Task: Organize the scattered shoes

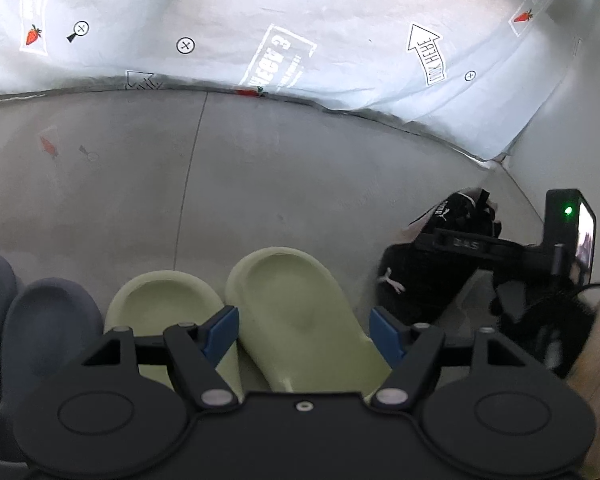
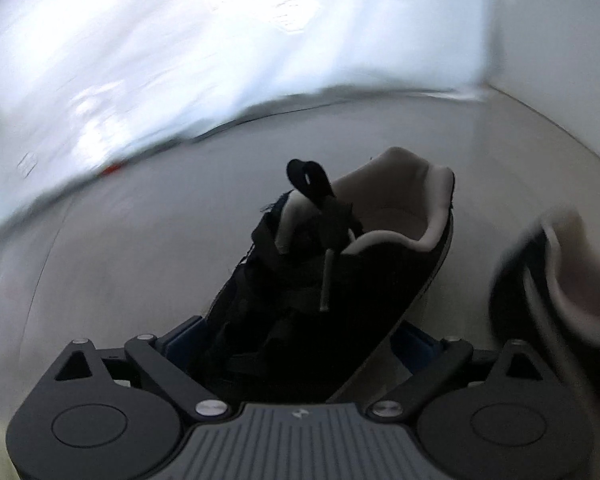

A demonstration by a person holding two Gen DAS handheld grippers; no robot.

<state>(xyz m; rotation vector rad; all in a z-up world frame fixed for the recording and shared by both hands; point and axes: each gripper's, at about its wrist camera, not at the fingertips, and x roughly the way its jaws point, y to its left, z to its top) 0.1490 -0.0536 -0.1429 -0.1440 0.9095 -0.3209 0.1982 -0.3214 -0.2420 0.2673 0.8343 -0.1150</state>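
Between wide right jaws — black sneaker (image 2: pixel 332 280)

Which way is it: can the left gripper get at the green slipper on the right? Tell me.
Probably yes. The left gripper stands open with that green slipper between its blue fingers. Nothing lies over it; the other green slipper sits close beside one finger.

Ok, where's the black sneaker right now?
In the right wrist view the black sneaker sits between the right gripper's open jaws. In the left wrist view it lies on the floor, right of the green slippers.
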